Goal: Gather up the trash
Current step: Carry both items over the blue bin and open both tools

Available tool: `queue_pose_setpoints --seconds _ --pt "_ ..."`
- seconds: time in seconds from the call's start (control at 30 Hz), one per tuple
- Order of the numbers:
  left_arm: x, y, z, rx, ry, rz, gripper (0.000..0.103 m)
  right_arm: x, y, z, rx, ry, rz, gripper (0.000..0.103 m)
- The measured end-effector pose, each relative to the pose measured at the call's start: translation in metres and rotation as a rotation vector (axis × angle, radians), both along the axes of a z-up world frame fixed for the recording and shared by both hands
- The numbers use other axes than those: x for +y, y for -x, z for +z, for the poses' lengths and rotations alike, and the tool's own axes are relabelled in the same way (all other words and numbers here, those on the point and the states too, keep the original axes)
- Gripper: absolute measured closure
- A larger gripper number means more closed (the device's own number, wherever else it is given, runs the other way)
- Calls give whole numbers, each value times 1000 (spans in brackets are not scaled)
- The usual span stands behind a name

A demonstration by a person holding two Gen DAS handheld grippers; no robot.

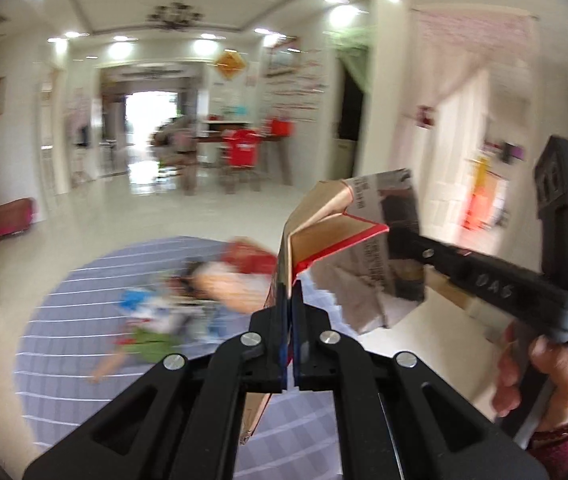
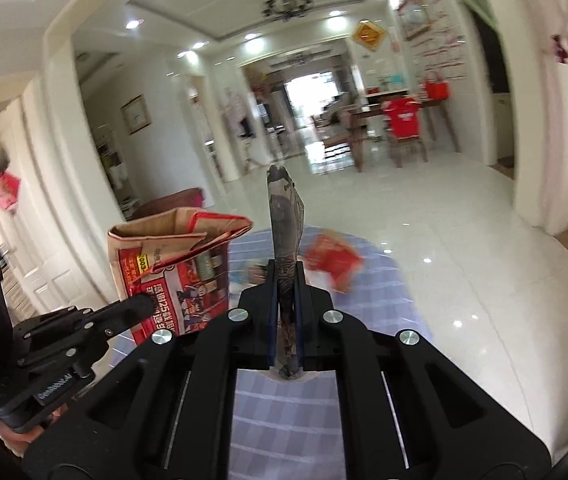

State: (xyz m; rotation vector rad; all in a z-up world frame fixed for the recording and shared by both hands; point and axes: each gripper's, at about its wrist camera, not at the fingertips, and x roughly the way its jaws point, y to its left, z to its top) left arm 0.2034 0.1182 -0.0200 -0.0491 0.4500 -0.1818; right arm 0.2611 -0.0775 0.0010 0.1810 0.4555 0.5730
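My left gripper (image 1: 292,300) is shut on the edge of a brown paper bag (image 1: 320,224) with red printing, held up in the air with its mouth open; the bag also shows in the right wrist view (image 2: 172,264). My right gripper (image 2: 286,276) is shut on a grey printed sheet of paper (image 2: 286,220), held upright. In the left wrist view the sheet (image 1: 384,264) hangs just right of the bag mouth, with the right gripper (image 1: 404,240) reaching in from the right. More trash lies blurred on the blue checked mat (image 1: 84,300) below.
Blurred litter on the mat includes a red wrapper (image 2: 334,260) and blue, green and pink pieces (image 1: 156,320). White tiled floor (image 2: 464,240) surrounds the mat. A dining table with chairs (image 2: 400,128) stands far back. A low maroon stool (image 1: 2,220) is at the left.
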Motion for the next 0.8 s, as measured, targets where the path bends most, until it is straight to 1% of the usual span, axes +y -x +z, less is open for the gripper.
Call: queue_pose_setpoints --seconds 0.03,0.13,0.17,0.2,0.23,0.3,0.43,0.47,0.5,0.6,0.63,0.67,0.7,0.73,0.77,0.8 --pt "-23 -4 -1 8 2 -49 102 -21 6 -5 1 1 -39 96" --pt "-79 -18 -10 36 -8 -153 102 -77 19 -24 19 12 -153 96" --pt "-103 -26 -19 57 -6 -198 102 -96 23 -34 30 18 -195 96" --pt "-120 -31 -26 77 -5 -234 102 -108 25 -42 38 24 -221 96" --pt "-132 -35 -33 94 -4 -257 102 -129 29 -55 58 34 -269 96" --pt "-170 -49 -59 150 -6 -315 102 -158 31 -78 99 40 -328 96" --pt "-218 -84 -101 264 -7 -381 102 -204 30 -129 195 48 -432 96" --pt "-232 -95 -115 302 -8 -399 102 -211 28 -137 213 45 -445 96" --pt "-242 -105 -127 328 -9 -407 101 -221 27 -152 244 36 -462 96" --pt "-267 -131 -159 409 -4 -427 100 -241 19 -185 314 30 -500 96" --pt "-269 -134 -166 427 -5 -428 97 -248 19 -194 329 25 -506 96" --pt "-276 -143 -178 461 -6 -436 97 -253 18 -204 350 21 -515 96" --pt "-281 -149 -187 488 -1 -439 91 -253 18 -209 366 20 -522 96" --pt "-286 -155 -195 506 -4 -432 77 -257 15 -217 387 15 -529 96" --pt "-286 -156 -202 516 -21 -420 68 -260 12 -225 408 10 -534 96" --pt "-290 -160 -210 530 -55 -391 51 -260 11 -229 418 10 -535 96"
